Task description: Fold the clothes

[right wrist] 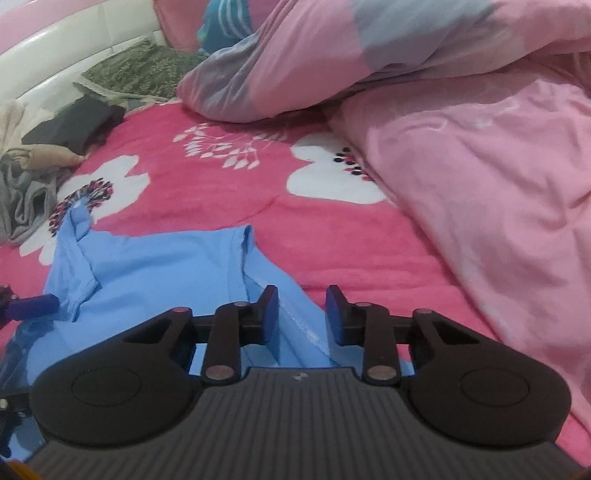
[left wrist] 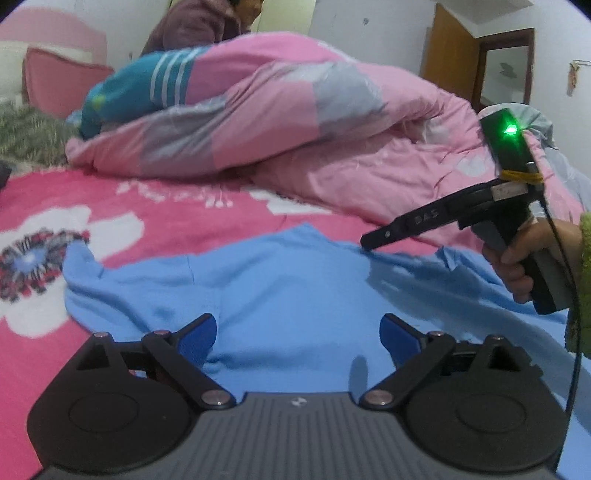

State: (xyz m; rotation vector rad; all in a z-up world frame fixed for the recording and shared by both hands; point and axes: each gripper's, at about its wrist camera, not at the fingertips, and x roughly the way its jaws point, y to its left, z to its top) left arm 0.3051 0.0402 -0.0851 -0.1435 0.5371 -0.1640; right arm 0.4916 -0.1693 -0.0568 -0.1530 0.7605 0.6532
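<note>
Underneath, blue shirt [left wrist: 280, 280] covers floral pink bedspread [right wrist: 207, 192].

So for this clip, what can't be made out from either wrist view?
- Blue shirt: its near part is hidden behind the gripper bodies in both views, so its full outline is unknown.
- Right gripper: jaws apart over the shirt's hem; contact with the cloth is unclear.
- Person behind the pink quilt: head cut off by the left view's top edge.
- Clothes pile: blurred and cut by the right view's left edge; garment types unreadable.
</note>
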